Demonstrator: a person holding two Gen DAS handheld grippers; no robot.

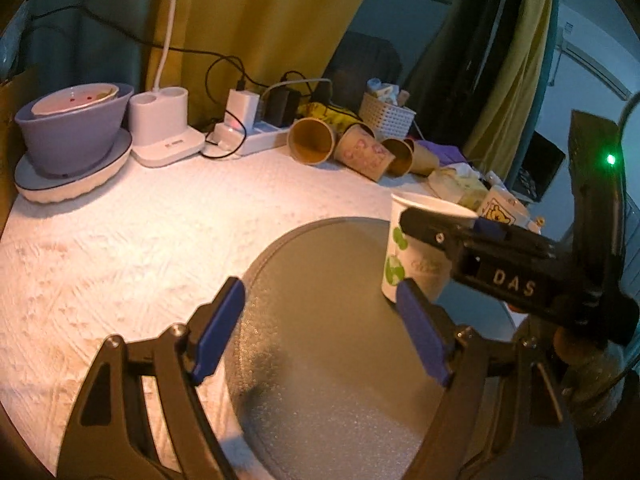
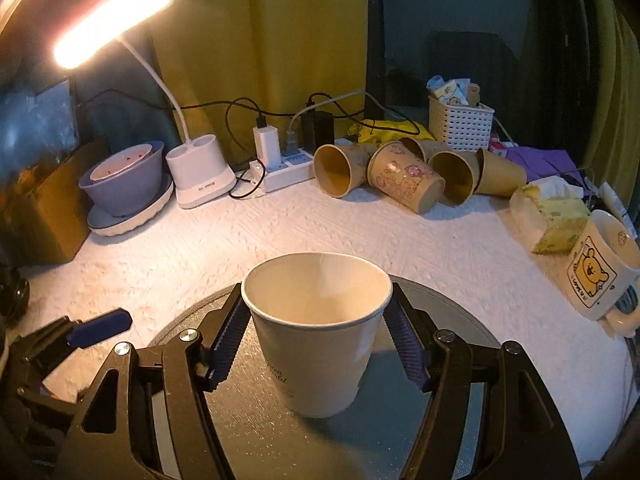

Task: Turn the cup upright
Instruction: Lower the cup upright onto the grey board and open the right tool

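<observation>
A white paper cup (image 2: 318, 332) with green print stands upright, mouth up, on a round grey mat (image 2: 256, 420). My right gripper (image 2: 316, 344) has its blue pads on both sides of the cup and is shut on it. In the left wrist view the same cup (image 1: 416, 248) stands at the mat's (image 1: 320, 340) right side with the right gripper around it. My left gripper (image 1: 324, 332) is open and empty over the mat, to the left of the cup.
Several brown paper cups (image 2: 404, 178) lie on their sides at the back. A lit desk lamp (image 2: 200, 176), power strip (image 2: 286, 166), purple bowl (image 2: 124, 184), white basket (image 2: 460, 122), tissue pack (image 2: 556, 216) and bear mug (image 2: 600, 272) ring the white table.
</observation>
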